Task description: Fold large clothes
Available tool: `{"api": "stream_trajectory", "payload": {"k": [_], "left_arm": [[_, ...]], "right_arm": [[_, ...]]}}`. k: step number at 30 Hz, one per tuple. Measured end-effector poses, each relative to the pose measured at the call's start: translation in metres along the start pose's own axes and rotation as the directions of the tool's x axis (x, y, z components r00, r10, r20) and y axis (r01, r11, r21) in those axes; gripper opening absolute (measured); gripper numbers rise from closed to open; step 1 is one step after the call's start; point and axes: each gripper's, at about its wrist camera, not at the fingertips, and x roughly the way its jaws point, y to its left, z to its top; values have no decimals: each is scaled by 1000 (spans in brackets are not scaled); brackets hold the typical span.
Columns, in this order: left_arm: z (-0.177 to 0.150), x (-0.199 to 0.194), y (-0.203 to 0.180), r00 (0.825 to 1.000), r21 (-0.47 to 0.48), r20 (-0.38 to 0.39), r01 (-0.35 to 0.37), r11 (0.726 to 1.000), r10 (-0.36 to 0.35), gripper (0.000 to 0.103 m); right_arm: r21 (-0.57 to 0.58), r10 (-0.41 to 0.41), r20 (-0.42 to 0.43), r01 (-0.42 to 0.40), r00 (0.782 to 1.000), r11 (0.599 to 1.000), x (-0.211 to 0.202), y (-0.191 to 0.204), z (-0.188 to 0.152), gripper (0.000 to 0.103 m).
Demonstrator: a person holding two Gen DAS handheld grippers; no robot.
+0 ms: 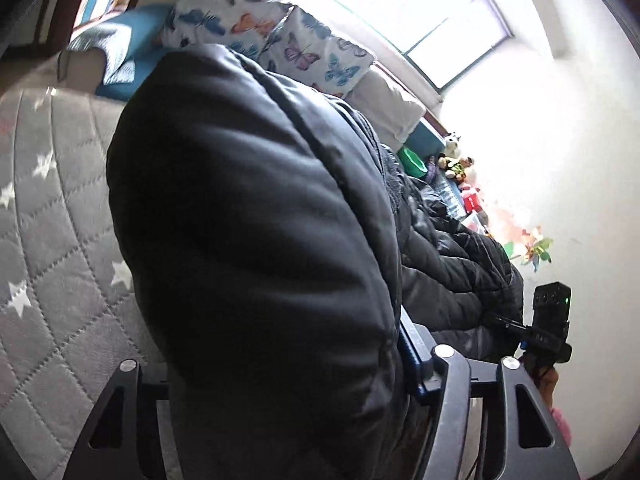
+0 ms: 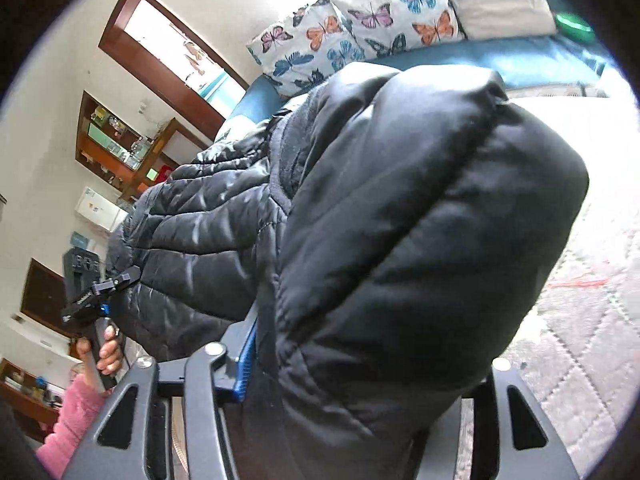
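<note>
A large black puffer jacket [image 1: 256,216] fills the left wrist view and hangs over a grey quilted bed cover with white stars [image 1: 48,216]. My left gripper [image 1: 304,376] is shut on a thick fold of the jacket; one blue-edged finger [image 1: 412,360] shows beside the fabric. In the right wrist view the same jacket [image 2: 400,240] bulges between the fingers of my right gripper [image 2: 352,364], which is shut on it; a blue-edged finger [image 2: 244,364] shows at its left. Each gripper appears in the other's view, the right one [image 1: 548,328] and the left one [image 2: 96,296].
Butterfly-print pillows [image 1: 256,28] and a plain pillow [image 1: 388,108] lie at the head of the bed, with a blue sheet [image 2: 520,60]. Stuffed toys [image 1: 456,160] sit by a bright window. Wooden shelves [image 2: 120,148] stand along the wall. A pink sleeve [image 2: 72,412] is at lower left.
</note>
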Motion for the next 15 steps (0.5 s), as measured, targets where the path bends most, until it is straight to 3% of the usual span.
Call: {"api": "stream_trajectory", "payload": {"k": [6,8,15], "left_arm": [[9,26,-42,999,39,-21,36,999,-35,64],[7,58,-88,999,40,-31,47,998,-45,64],[18,132,-166,991,65,-88,110,992,-104,63]], "right_arm": [[-21,-37,30,38,999,999,-32,1,-8,51],[-26,-52,37,53,998,998,-44,2,-11,51],[-5,-126,69,127,990,992,-88,-4,-22,50]]}}
